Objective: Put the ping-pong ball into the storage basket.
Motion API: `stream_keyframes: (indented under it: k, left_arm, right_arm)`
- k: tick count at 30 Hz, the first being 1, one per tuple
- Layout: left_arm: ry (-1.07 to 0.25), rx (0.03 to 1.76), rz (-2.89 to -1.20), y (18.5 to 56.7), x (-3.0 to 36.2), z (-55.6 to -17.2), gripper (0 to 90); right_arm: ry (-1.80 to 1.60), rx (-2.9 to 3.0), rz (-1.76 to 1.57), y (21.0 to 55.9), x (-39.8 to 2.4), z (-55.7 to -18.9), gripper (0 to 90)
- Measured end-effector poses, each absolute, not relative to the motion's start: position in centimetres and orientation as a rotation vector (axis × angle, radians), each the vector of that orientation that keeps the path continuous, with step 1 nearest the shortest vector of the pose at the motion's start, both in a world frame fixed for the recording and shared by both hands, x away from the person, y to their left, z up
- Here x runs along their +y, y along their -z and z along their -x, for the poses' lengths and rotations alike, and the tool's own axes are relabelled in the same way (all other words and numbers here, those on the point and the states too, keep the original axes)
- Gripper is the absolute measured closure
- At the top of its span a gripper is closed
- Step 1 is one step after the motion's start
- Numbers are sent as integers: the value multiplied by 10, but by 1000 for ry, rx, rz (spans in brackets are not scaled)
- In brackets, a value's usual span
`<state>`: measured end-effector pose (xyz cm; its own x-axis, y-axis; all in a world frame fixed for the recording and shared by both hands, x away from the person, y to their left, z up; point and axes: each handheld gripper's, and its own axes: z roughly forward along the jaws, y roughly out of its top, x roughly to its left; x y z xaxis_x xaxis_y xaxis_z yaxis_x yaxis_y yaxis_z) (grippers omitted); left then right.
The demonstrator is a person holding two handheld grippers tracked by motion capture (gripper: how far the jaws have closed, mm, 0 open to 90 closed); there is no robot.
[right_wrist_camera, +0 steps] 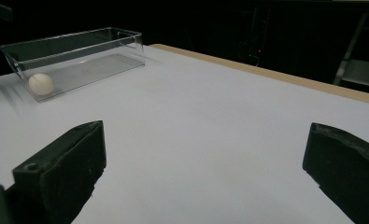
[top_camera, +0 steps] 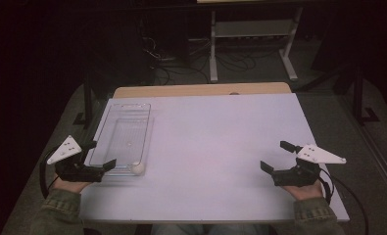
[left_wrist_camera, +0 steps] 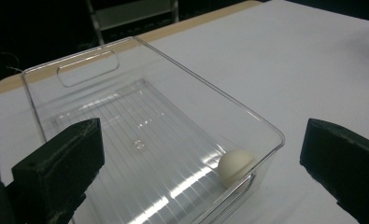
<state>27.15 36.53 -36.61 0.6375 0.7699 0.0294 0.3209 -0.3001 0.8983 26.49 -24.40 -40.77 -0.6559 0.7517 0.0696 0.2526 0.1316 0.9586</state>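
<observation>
Ball (left_wrist_camera: 236, 168) and clear bin (top_camera: 108, 128) sit together at the desk's (top_camera: 215, 147) nine o'clock side: the small off-white ball rests inside the bin, tucked against its near short wall at the corner closest to you, which I judge keeps it from rolling off across the bare white top. You hold your left gripper (top_camera: 97, 157) right at that near end of the bin, at about eight o'clock on the desk, so the ball lies just ahead of it; in the left gripper view the bin's near rim runs between the two jaws. Those jaws are spread wide and grasp nothing, though from above one tip looks to overlap the bin's near edge, and I cannot tell whether it touches. Your right gripper (top_camera: 276, 155) waits well apart at about four o'clock, over bare desk, pointing across toward the bin (right_wrist_camera: 74, 56). Its jaws are likewise released, wide, and touching nothing.
</observation>
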Motion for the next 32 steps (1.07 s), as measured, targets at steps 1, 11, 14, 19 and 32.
stream_keyframes:
  k: [1,11,14,19,32]
  left_arm:
    - [-575,864,-1865,368,367,-270,0]
    - [-559,880,-1755,392,378,-259,0]
    - [-574,871,-1738,396,381,-256,0]
    - [-584,880,-1689,398,385,-253,0]
    - [-620,890,-1638,402,390,-248,0]
  right_arm:
    - [-1542,1983,-965,408,-244,-265,0]
    - [-1547,1981,-966,408,-244,-265,0]
    - [-1551,1978,-965,408,-243,-264,0]
    - [-1554,1974,-961,408,-244,-264,0]
    - [-1551,1964,-967,408,-246,-264,0]
